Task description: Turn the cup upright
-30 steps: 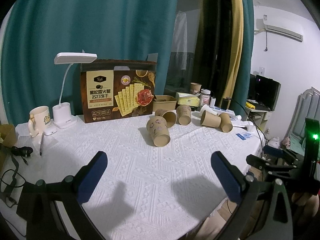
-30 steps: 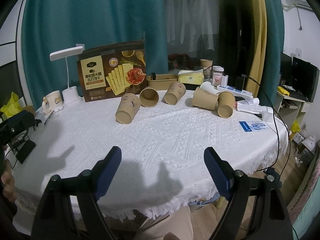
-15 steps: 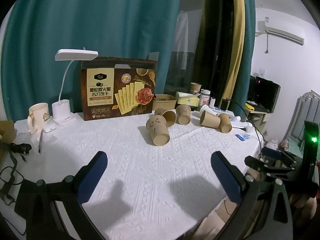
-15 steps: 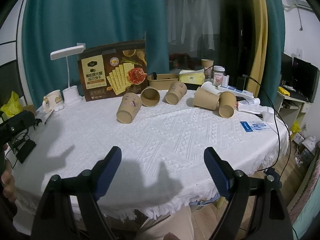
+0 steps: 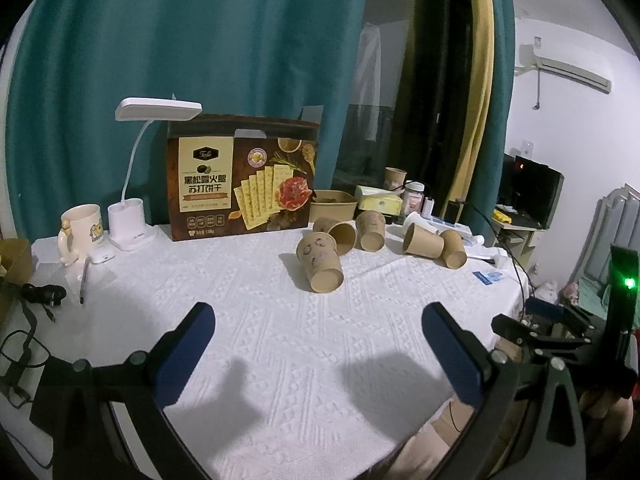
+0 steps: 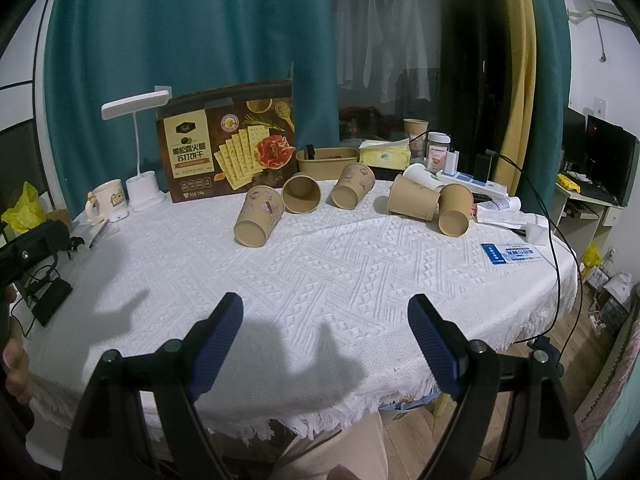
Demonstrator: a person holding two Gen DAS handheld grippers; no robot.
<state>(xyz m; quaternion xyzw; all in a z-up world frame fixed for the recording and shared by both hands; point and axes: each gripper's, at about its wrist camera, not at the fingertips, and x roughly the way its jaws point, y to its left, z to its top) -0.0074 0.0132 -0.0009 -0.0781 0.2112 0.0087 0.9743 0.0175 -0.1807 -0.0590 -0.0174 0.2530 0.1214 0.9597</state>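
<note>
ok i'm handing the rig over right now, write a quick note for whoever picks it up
Left gripper: open, empty, hovering over the near part of the white tablecloth.
Right gripper: open, empty, also over the near edge of the table.
Cups: five brown paper cups lie on their sides toward the far side of the table. The nearest one, with printed drawings, is left of centre; two more lie just behind it; a pair lies side by side on the right.
Done: nothing; no cup on the cloth stands upright.
Left: grasp each cup and set it upright. The nearest one looks the easiest start.
</note>
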